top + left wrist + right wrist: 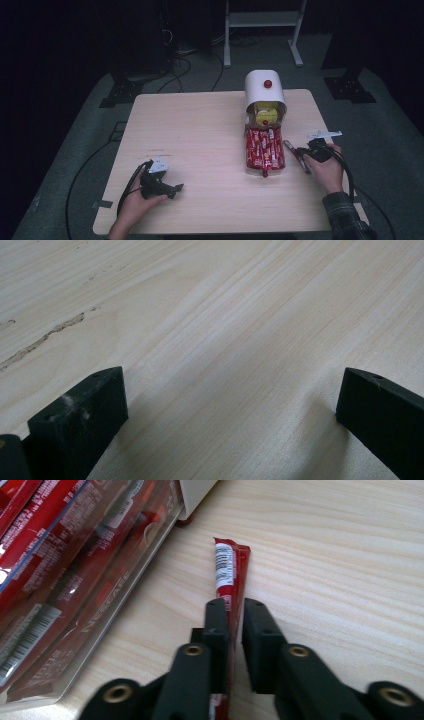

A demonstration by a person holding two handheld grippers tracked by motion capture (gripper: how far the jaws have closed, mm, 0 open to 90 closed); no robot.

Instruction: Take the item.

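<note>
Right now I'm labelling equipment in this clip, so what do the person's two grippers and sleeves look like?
Both are black two-jaw tools. The left gripper and the right gripper each carry a grey three-cornered plate on top and trail a black cable. The jaws are blocky; the right gripper view shows brass-coloured rivets at its linkages. The right forearm wears a dark plaid sleeve.

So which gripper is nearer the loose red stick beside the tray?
Right. The right gripper has its jaws around the loose red stick; the left gripper rests far across the table.
</note>
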